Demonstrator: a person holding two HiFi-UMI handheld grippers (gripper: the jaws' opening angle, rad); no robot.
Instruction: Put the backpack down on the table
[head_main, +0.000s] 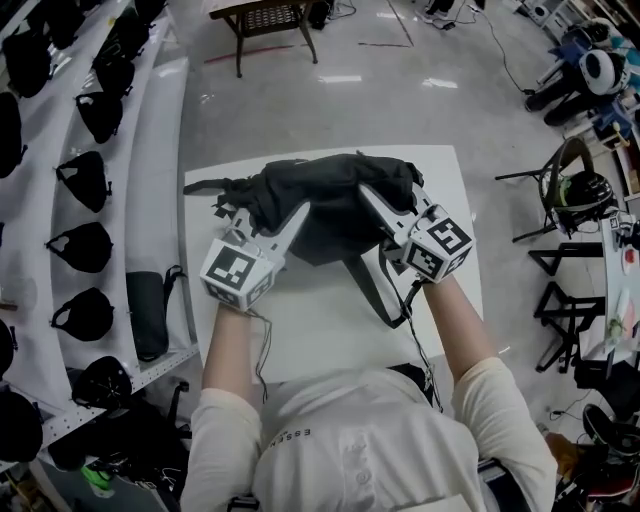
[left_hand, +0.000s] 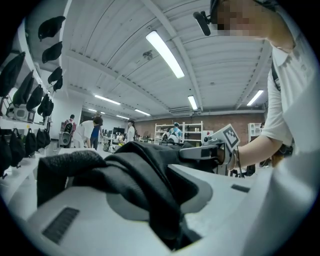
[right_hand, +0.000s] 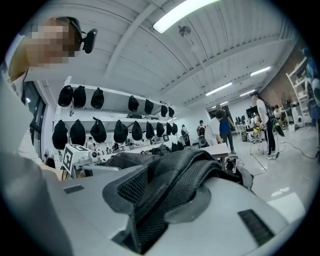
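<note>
Left hand-held gripper (head_main: 266, 216), right hand-held gripper (head_main: 396, 207) — both clamp the backpack (head_main: 322, 188).

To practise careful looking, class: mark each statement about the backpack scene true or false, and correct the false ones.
1. The left gripper and the right gripper both clamp the backpack. True.
2. The table is black. False: it is white.
3. Shelves with dark bags stand at the person's left. True.
4. The right gripper is empty. False: it is shut on the backpack's mesh strap.
5. The backpack is bright red. False: it is black.
</note>
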